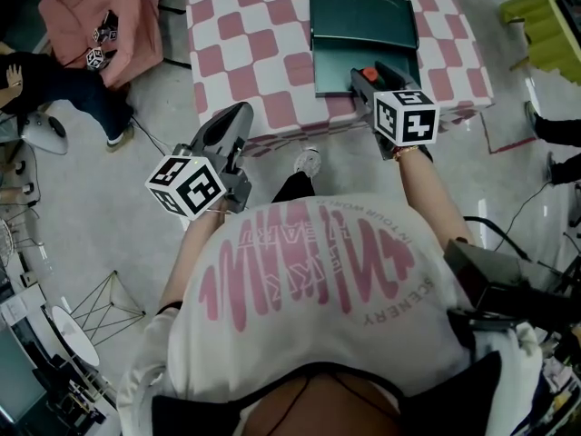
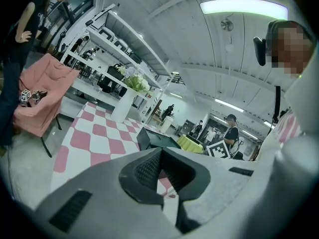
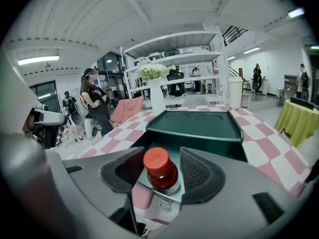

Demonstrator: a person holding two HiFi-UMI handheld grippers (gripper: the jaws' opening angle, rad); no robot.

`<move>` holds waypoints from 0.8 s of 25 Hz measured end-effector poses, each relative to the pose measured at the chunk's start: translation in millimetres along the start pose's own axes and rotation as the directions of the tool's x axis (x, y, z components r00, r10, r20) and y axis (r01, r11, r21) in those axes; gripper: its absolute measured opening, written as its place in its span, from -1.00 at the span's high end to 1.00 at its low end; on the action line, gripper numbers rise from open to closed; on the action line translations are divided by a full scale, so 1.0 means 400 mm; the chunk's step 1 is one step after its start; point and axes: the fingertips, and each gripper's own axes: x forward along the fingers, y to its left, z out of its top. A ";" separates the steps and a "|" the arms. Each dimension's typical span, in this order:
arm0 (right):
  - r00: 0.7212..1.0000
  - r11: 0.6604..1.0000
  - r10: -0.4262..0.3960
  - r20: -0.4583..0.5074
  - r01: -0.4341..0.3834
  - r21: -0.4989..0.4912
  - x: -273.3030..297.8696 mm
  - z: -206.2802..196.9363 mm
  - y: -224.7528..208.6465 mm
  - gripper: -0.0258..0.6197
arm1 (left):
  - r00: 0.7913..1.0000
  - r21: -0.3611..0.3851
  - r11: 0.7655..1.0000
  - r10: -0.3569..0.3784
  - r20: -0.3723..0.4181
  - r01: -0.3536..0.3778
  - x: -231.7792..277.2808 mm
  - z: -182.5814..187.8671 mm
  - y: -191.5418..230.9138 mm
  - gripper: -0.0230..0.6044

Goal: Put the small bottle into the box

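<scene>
The small bottle (image 3: 160, 171), red cap up, is standing upright on the pale green floor at the near edge of the dark green box (image 3: 199, 133), and it sits right between the jaws of the right gripper (image 1: 368, 75). Those jaws are spread wide, one on each side of the cap, with a sliver of daylight showing between the bottle and the ribbed right-hand pad, so there's no squeeze on it. From the head view the right gripper is angled down over the front of the box, which rests on the table (image 1: 254, 53) with its pink-and-white checked cloth. Over on the other side, the left gripper (image 2: 162, 156) hangs off the table's near-left corner, well apart from the box, with its jaw tips together and nothing between them. Beyond the table's far-left side there's a pink chair (image 1: 100, 16).
</scene>
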 end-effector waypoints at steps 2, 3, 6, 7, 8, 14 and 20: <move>1.000 1.000 0.001 0.004 -0.001 0.004 -0.003 0.001 0.002 0.29 | 1.000 0.003 1.000 -0.007 0.004 0.007 0.003 0.002 -0.005 0.90; 1.000 1.000 0.002 0.006 -0.002 0.007 -0.004 0.001 0.004 0.29 | 1.000 0.004 1.000 -0.009 0.005 0.009 0.004 0.002 -0.007 0.90; 1.000 1.000 0.010 0.009 -0.010 0.016 -0.007 0.000 0.013 0.29 | 1.000 0.004 1.000 -0.012 0.001 0.012 -0.001 -0.002 -0.008 0.90; 1.000 1.000 0.012 0.013 -0.013 0.019 -0.008 0.002 0.015 0.29 | 1.000 0.004 1.000 -0.011 0.001 0.011 -0.003 -0.002 -0.008 0.90; 1.000 1.000 0.013 0.017 -0.014 0.021 -0.011 0.006 0.016 0.29 | 1.000 0.004 1.000 -0.011 0.001 0.011 -0.005 -0.002 -0.008 0.90; 0.999 0.999 0.011 0.052 -0.013 0.034 -0.040 0.030 0.022 0.29 | 1.000 0.014 1.000 -0.012 0.017 0.012 -0.025 0.006 -0.022 0.90; 0.997 0.998 0.006 0.082 -0.012 0.067 -0.068 0.046 0.031 0.29 | 0.999 0.024 0.999 -0.027 0.023 0.026 -0.037 0.008 -0.035 0.90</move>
